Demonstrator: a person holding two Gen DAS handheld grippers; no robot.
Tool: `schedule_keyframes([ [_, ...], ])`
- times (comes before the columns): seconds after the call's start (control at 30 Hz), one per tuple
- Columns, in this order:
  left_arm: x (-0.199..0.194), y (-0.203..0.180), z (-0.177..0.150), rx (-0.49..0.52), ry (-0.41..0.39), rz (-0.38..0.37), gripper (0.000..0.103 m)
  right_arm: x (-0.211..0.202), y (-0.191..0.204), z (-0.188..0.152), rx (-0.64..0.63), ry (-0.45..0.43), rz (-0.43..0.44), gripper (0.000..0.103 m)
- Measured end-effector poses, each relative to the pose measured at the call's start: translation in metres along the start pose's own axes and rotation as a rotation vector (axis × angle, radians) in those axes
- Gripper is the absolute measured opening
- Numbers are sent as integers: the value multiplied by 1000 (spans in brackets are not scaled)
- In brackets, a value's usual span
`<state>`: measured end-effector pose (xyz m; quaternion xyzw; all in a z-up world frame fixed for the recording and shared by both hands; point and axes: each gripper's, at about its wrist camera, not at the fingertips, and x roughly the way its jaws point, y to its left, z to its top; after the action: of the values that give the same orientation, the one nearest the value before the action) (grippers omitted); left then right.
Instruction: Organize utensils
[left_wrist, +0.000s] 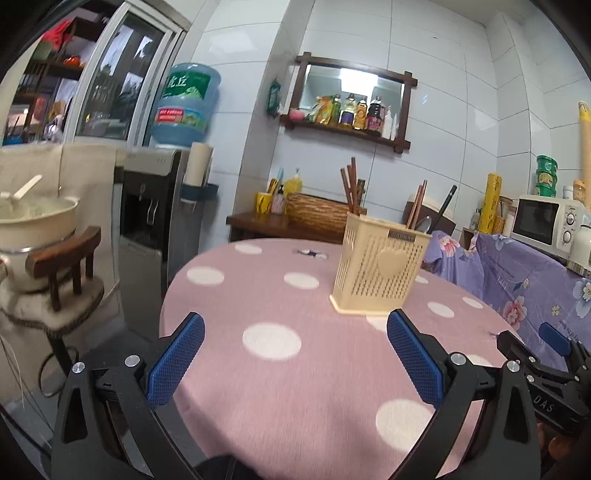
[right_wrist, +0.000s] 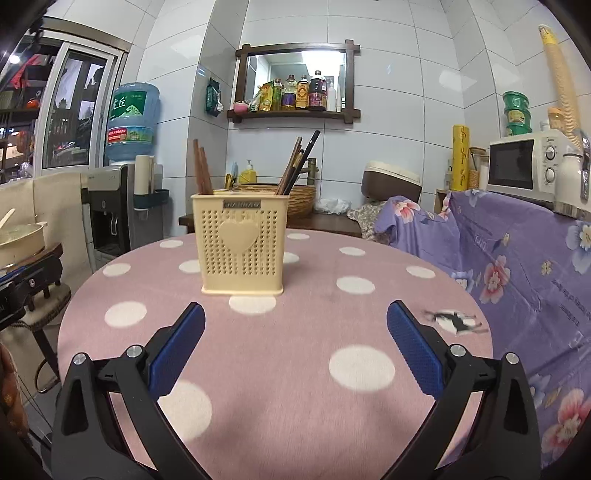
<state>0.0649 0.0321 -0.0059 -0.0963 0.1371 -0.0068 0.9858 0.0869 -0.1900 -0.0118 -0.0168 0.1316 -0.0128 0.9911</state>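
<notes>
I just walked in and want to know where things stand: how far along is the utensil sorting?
Done: chopsticks already stand in the perforated cream plastic holder on the pink polka-dot tablecloth. In hand: nothing; the left gripper and right gripper are both open and empty. Left: no loose utensils are visible on the table.

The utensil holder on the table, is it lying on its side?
No, the utensil holder stands upright on the table, with chopsticks sticking up from it.
</notes>
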Motion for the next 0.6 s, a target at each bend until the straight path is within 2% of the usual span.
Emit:
schedule_keyframes([
  [0.1, -15, -1, -8, 4, 5, -1, 98, -19, 4, -11, -13, -2, 0, 97],
  [0.27, -37, -14, -8, 92, -62, 13, 98, -42, 12, -14, -17, -7, 40, 97],
  [0.6, -40, -7, -13, 54, -44, -1, 98, -53, 14, -9, -50, -35, 30, 97],
])
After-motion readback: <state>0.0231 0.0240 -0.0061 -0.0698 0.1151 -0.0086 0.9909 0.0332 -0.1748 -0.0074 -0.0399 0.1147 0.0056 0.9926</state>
